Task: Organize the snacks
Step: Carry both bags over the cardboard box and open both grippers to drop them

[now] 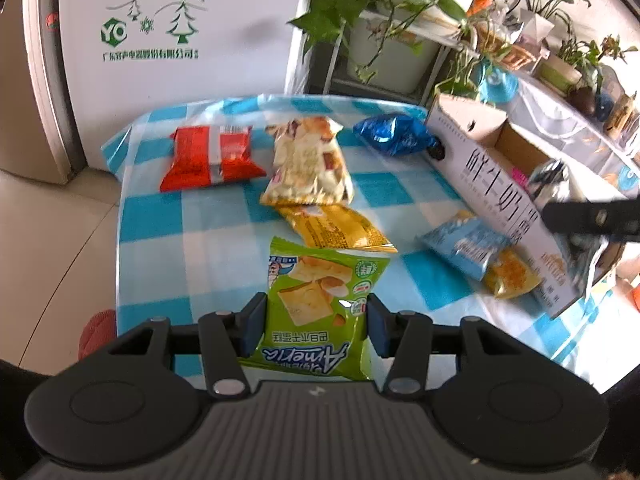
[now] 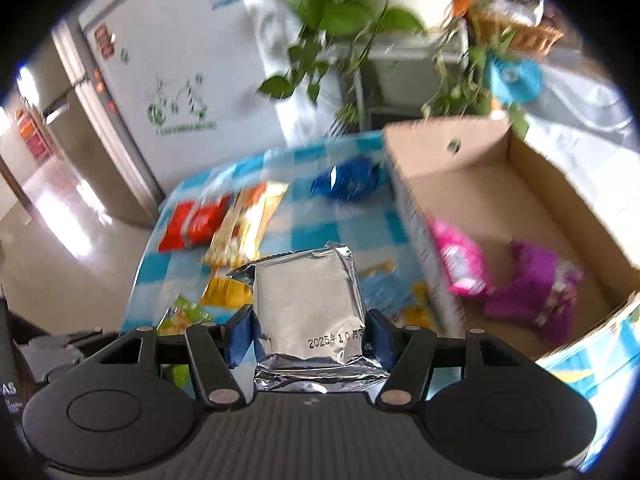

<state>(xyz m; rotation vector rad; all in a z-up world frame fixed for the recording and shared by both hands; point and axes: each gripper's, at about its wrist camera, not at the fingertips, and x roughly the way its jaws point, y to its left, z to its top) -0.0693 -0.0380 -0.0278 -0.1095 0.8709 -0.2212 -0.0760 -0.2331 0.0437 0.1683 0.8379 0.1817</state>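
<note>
While the left tool (image 1: 316,322) pinched the green crinkly snack packet (image 1: 316,304) at lower centre, the right tool (image 2: 308,334), clamping the silver foil pouch (image 2: 310,304), needed to clear the open cardboard box's (image 2: 540,196) near wall at right before letting go.

The silver packet (image 2: 308,304) is crinkled, shiny foil; the green packet (image 1: 316,304) is glossy printed plastic film. The box (image 2: 520,184) is matt brown cardboard inside, and the checked tablecloth (image 1: 168,216) looks like smooth, slightly shiny plastic sheet.
</note>
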